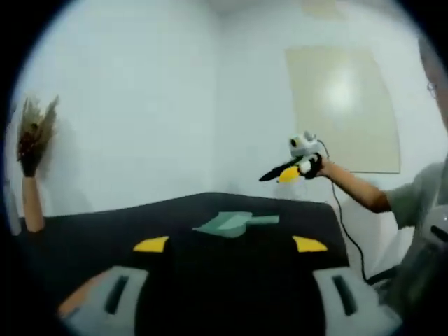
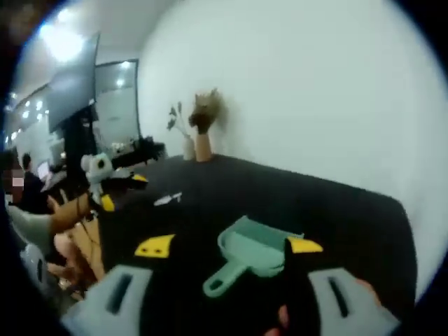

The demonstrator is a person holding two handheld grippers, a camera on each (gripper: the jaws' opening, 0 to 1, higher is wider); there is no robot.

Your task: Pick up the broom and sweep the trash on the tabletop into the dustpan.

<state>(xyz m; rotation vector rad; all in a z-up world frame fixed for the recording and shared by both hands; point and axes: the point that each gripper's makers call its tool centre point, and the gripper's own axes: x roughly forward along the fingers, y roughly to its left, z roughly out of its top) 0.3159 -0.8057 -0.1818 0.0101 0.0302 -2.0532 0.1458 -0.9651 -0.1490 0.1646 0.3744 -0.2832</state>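
Note:
A pale green dustpan (image 1: pixel 234 224) lies flat on the black tabletop (image 1: pixel 105 231), ahead of my left gripper (image 1: pixel 230 243), whose yellow-tipped jaws stand wide open with nothing between them. My right gripper (image 1: pixel 278 174) comes in from the right, held in the air by a person's hand above the table's far right corner. In the right gripper view the dustpan (image 2: pixel 248 252) sits just beyond my open right gripper (image 2: pixel 229 246), its handle pointing toward me. A small white scrap of trash (image 2: pixel 168 199) lies further along the tabletop (image 2: pixel 336 210). My left gripper (image 2: pixel 122 190) hovers at the table's left edge.
A vase of dried flowers (image 1: pixel 31 161) stands at the table's far left corner against the white wall; it is the vase (image 2: pixel 201 136) at the far end in the right gripper view. A cable (image 1: pixel 346 224) hangs from the right gripper. People sit beyond the table (image 2: pixel 28 196).

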